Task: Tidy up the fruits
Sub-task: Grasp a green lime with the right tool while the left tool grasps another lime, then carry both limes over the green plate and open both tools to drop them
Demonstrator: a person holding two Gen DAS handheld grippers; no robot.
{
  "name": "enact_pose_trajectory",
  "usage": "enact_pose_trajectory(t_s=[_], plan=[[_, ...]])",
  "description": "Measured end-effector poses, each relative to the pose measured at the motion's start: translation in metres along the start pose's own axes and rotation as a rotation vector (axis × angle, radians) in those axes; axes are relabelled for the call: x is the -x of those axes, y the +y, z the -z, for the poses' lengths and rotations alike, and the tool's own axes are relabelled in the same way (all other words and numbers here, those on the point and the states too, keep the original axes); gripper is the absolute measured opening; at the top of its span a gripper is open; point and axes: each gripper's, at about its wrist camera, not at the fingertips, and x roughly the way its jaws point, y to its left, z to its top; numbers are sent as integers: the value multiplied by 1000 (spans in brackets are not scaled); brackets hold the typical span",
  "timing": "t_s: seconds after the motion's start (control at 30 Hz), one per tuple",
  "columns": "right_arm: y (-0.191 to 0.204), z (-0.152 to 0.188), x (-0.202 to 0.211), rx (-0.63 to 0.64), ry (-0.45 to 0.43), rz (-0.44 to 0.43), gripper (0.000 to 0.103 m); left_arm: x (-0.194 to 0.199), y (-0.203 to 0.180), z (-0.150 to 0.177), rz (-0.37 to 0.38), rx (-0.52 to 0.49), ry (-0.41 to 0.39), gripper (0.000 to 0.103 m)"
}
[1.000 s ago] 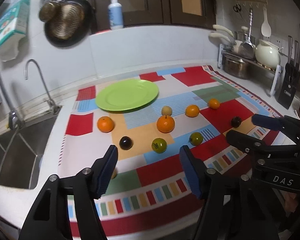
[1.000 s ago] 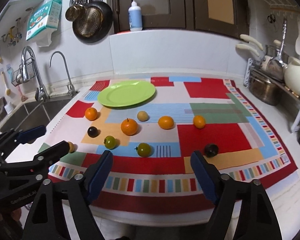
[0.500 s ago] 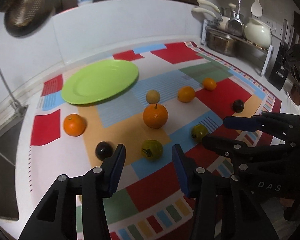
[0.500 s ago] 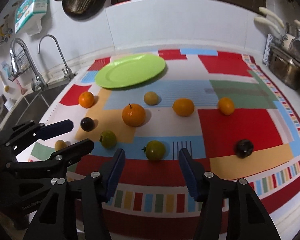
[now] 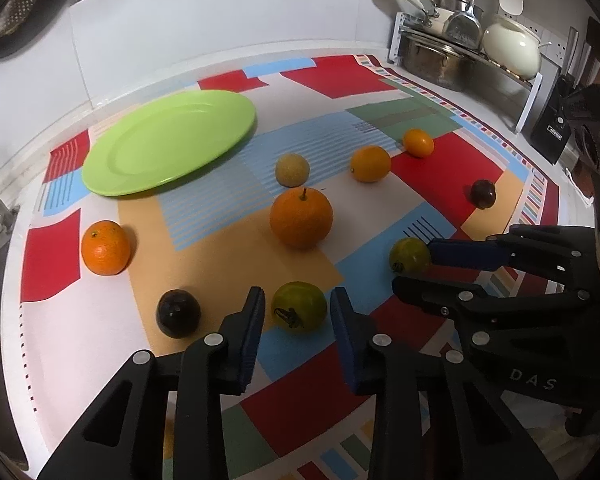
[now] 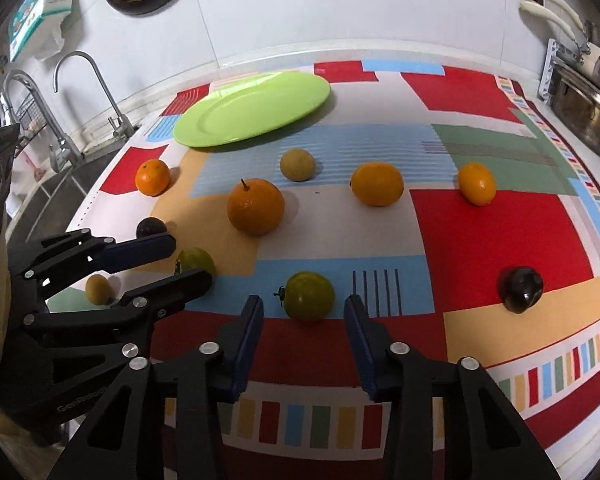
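Your left hand-held gripper [image 5: 298, 310] sits low over the patchwork cloth [image 5: 440, 168] on the desk, its jaws released and spread on either side of a green fruit [image 5: 299, 306]; the fruit lies between the blue pads, and you cannot tell from either view whether a pad touches it. Your right hand-held gripper [image 6: 304, 306] is likewise released, its jaws wide apart with a second green fruit [image 6: 309, 295] just ahead of the gap, clear of both pads.

The two grippers are close side by side, each showing in the other's view.

Just left of your left gripper lies a dark plum [image 5: 179, 313]. Beyond it stands a large stemmed orange [image 5: 301, 218], with a small orange [image 5: 105, 247] well off to the left. Farther back are a pale yellowish fruit [image 5: 292, 169], two more orange fruits [image 5: 370, 163] and [image 5: 418, 142], and a second dark plum [image 5: 483, 193] to the right. A small yellow-brown fruit [image 6: 99, 288] sits under your left gripper in the right wrist view.

The green plate [image 5: 168, 140] rests at the back left of the cloth with no fruit on it.
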Motion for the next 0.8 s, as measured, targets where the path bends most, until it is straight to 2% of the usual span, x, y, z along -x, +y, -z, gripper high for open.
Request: enact_pose_trajectory(t_s=[0.27,0.8], plan=[[-1,-2,-5,4,10,3,31,-3,0,-1,14,-9,9,30],[13,-23,11,40,-67,-28,30,29,14,-21,-43,7,-71,30]])
